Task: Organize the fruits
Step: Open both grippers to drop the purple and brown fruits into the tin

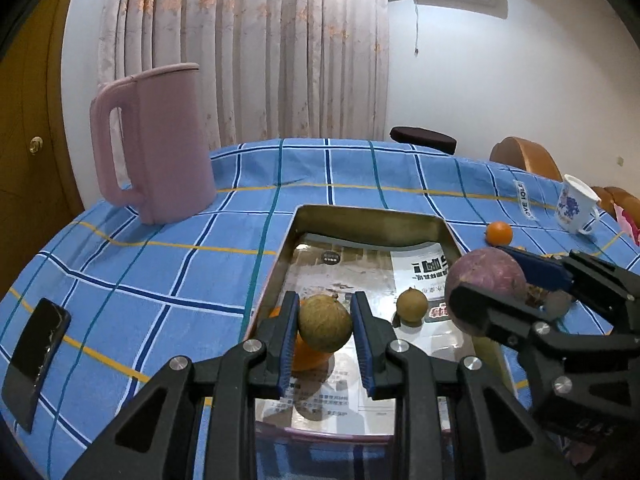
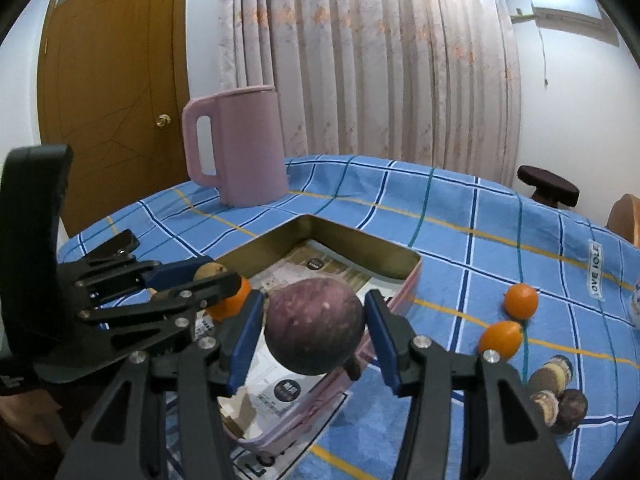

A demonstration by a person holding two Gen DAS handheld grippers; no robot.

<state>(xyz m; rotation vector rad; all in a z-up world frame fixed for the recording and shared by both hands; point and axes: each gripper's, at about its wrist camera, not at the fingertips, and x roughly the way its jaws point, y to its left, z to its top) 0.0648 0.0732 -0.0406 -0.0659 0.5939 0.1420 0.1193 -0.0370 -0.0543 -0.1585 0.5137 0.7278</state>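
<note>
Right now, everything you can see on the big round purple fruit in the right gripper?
The big round purple fruit is a dull, mottled purple-brown ball with pale specks and a matte, slightly rough skin. It looks whole, with no cuts. The right gripper holds it, blue pads pressing its left and right sides. It hangs above the near right edge of the rectangular metal tray, touching nothing but the pads.
</note>
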